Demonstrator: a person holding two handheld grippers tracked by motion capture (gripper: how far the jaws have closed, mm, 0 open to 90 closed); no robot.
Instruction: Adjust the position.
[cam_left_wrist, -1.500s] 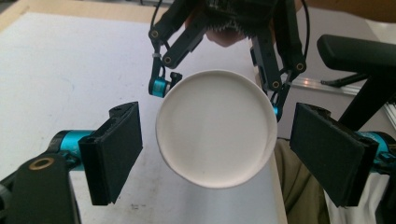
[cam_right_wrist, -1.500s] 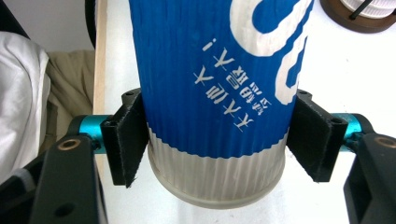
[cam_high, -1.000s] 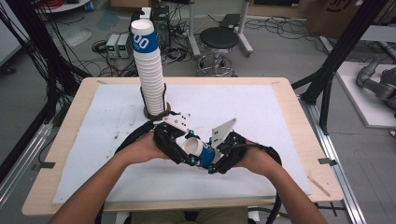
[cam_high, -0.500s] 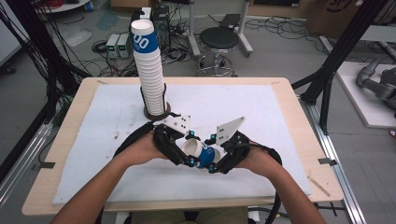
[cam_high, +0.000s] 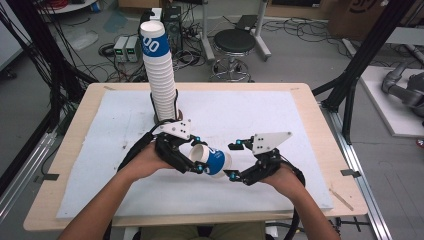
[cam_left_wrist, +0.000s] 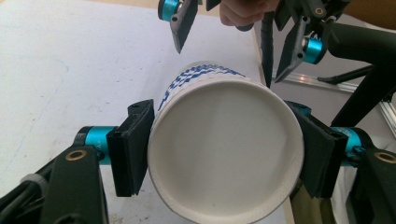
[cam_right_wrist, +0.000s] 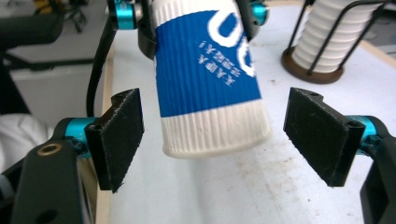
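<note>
Lying on its side above the worktop centre, the blue-and-white paper cup (cam_high: 209, 159) is held clear of the surface, mouth toward 10 o'clock in the high view and base toward 4 o'clock. The left claw (cam_high: 192, 159) is clamped on the cup near its rim; in the left gripper view both black pads press the cup wall (cam_left_wrist: 224, 149) from either side. The right claw (cam_high: 231, 161) stands with jaws apart around the cup base; its jaws have just been opening, and in the right gripper view the cup (cam_right_wrist: 210, 79) sits between the pads (cam_right_wrist: 119, 135) with a clear gap on each side and no contact.

Probable faults from this state:
- Crushing. The cup wall is thin paper; excess squeeze from the left claw would likely oval the rim.
- Slip. The cup hangs from a single grip near one end; a quick wrist turn could let it rotate or drop to the worktop.
- Collision. The open right pads lie close to the base; a sideways drift could knock the cup askew.

At 12 o'clock from the cup, a tall stack of cups (cam_high: 159, 75) stands in a wire holder. The worktop (cam_high: 75, 200) is pale wood, covered by a white mat (cam_high: 300, 130) with small dark marks. Beyond it lie a grey floor, cables, a round stool (cam_high: 235, 42) and black frame posts.
</note>
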